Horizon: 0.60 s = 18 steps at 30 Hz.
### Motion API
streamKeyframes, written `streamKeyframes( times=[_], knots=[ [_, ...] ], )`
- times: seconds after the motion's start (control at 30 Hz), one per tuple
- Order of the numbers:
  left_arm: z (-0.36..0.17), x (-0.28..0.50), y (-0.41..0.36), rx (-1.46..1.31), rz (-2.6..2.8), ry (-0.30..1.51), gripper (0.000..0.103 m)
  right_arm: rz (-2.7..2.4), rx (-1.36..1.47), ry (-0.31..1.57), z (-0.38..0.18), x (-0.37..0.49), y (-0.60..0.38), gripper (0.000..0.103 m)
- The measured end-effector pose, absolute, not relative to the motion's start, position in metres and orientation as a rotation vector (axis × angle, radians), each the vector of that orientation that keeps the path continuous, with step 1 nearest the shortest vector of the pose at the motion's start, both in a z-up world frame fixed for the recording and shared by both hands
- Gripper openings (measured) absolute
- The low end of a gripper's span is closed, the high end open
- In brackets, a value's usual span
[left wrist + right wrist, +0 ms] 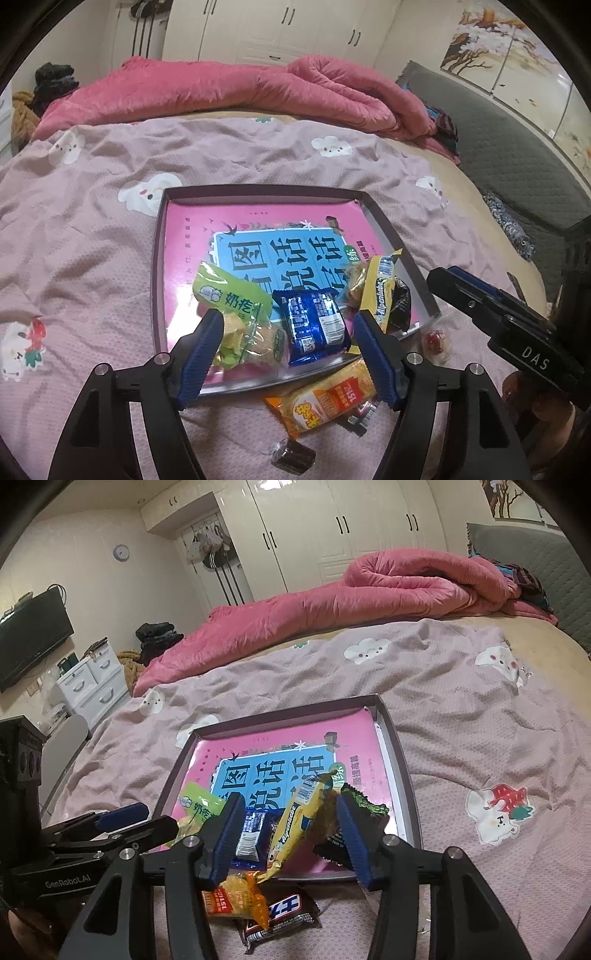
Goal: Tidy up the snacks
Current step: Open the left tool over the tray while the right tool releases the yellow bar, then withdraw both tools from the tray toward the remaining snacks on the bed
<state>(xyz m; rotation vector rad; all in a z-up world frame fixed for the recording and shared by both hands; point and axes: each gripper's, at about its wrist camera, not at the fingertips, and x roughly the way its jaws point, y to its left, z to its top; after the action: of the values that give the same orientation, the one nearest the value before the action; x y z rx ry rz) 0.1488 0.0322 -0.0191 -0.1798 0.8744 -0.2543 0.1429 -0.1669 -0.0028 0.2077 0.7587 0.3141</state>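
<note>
A shallow grey tray (159, 266) with a pink book inside lies on the bed. In it lie a green snack pack (236, 314), a blue packet (314, 325), a yellow Alpenliebe pack (380, 291) and a dark packet (402, 299). My left gripper (288, 328) is open and empty, its fingers either side of the green and blue packs. My right gripper (288, 819) is open above the yellow pack (295, 823) and the dark packet (365, 808), gripping nothing. An orange pack (325, 402) lies on the bed before the tray.
A dark chocolate bar (280, 915), a small dark candy (293, 456) and a red wrapped candy (436, 341) lie on the pink bedspread near the tray's front edge. A rolled pink quilt (240, 88) lies behind. A grey headboard (509, 155) is at the right.
</note>
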Motion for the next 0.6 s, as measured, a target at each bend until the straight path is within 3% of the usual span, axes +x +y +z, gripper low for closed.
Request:
streamKeyframes(
  times=[0.6],
  knots=[
    [-0.005,0.132,0.028,-0.164,-0.258,0.849,0.08,0.339,0.203,0.724,0.015,0.125,-0.167,0.06]
  ],
)
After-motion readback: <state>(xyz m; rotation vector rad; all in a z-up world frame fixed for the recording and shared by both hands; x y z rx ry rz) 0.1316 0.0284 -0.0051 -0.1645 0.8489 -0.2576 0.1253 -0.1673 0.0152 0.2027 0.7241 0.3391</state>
